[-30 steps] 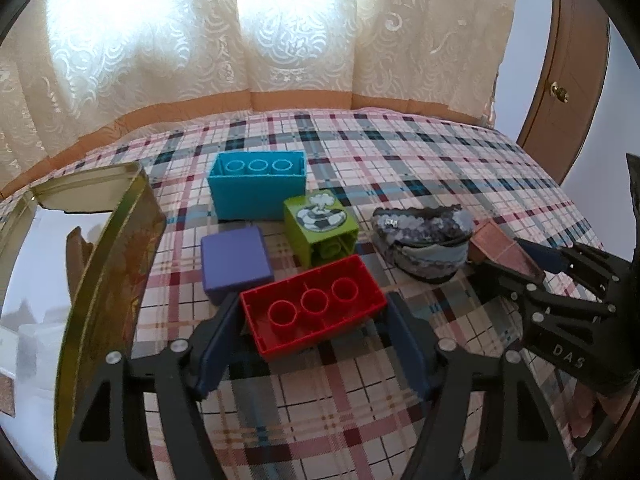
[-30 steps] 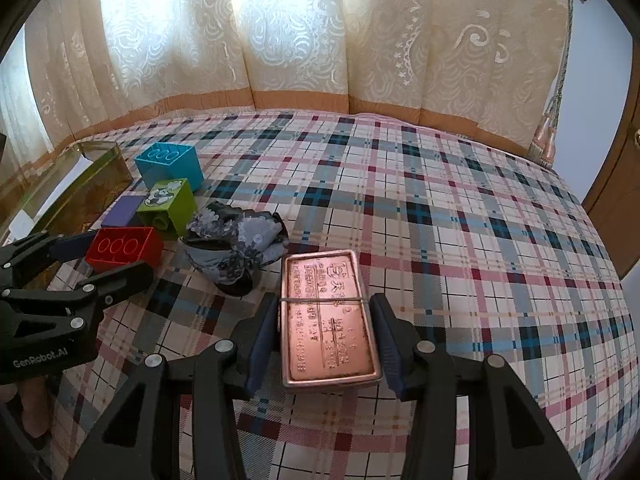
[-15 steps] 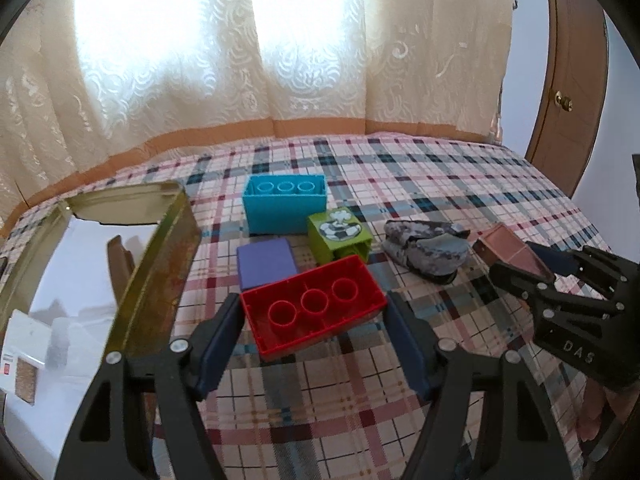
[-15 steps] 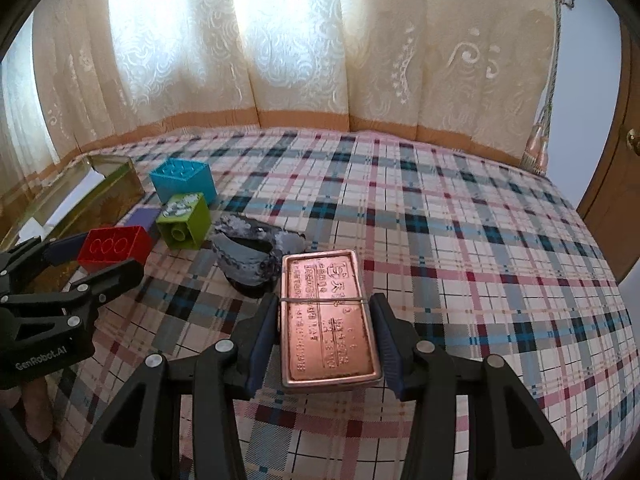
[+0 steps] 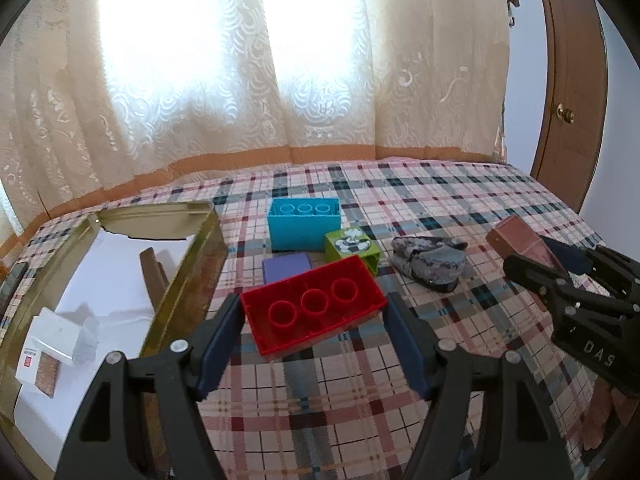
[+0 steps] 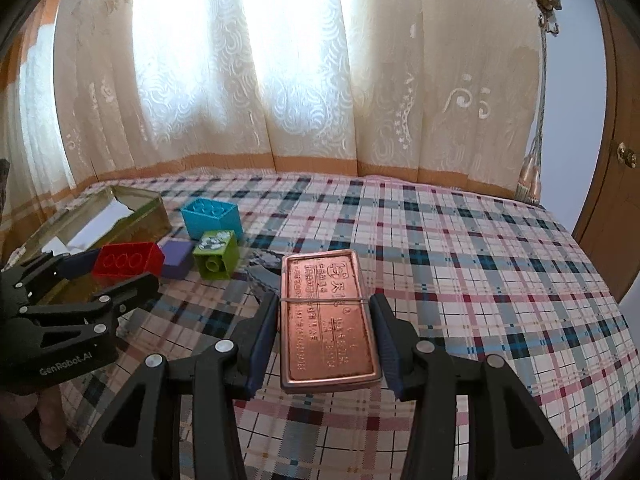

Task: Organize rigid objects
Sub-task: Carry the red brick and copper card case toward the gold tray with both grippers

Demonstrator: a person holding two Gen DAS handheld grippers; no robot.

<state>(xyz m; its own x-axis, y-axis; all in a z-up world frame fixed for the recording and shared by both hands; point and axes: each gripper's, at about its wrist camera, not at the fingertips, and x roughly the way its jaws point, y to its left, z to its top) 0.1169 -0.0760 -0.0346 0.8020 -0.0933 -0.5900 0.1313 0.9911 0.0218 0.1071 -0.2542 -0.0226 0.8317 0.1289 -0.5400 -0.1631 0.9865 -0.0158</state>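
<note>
Two grips: left gripper clamps red brick; right gripper clamps copper tin.
Best carried level, released low inside gold box, frame left.

At frame centre the left gripper clamps a red brick with 3 round sockets above the plaid cloth, a gold tin at lower left, blue brick and green block behind, right gripper at right gripping a copper tin.

Both grippers clamped, angled downward
</note>
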